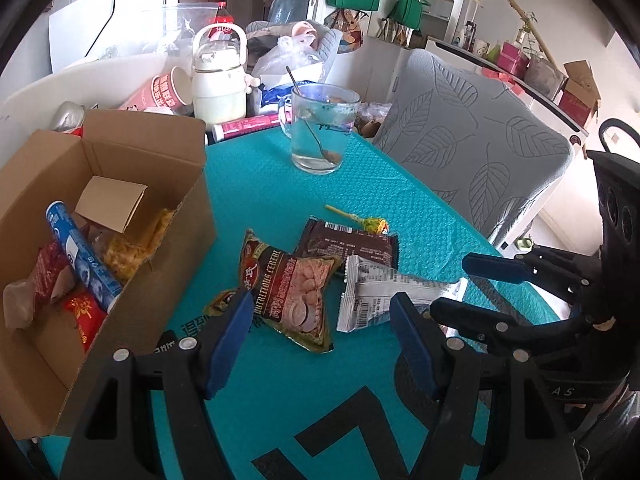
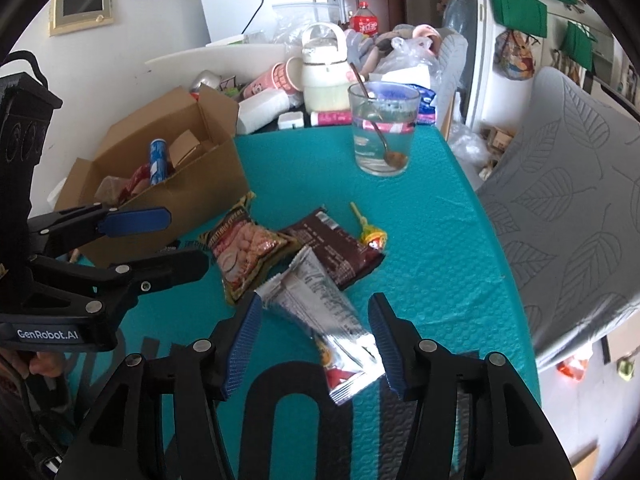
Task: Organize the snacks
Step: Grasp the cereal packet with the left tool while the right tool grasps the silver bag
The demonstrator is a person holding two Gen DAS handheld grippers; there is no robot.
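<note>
On the teal mat lie a cereal packet (image 1: 292,292) (image 2: 248,250), a brown packet (image 1: 352,242) (image 2: 340,252), a silver packet (image 1: 384,292) (image 2: 324,316) and a lollipop (image 1: 370,223) (image 2: 370,234). An open cardboard box (image 1: 132,216) (image 2: 192,184) at the left holds several snacks, among them a blue tube (image 1: 80,256) (image 2: 157,160). My left gripper (image 1: 320,344) (image 2: 160,236) is open and empty above the cereal packet's near end. My right gripper (image 2: 316,344) (image 1: 468,284) is open, its fingers on either side of the silver packet.
A glass (image 1: 320,128) (image 2: 382,132) with water and a spoon stands at the mat's far end. Behind it are a white kettle (image 1: 218,80) (image 2: 324,72), pink paper cups (image 1: 160,92), bags and clutter. A grey leaf-patterned chair (image 1: 472,140) (image 2: 568,200) stands at the right.
</note>
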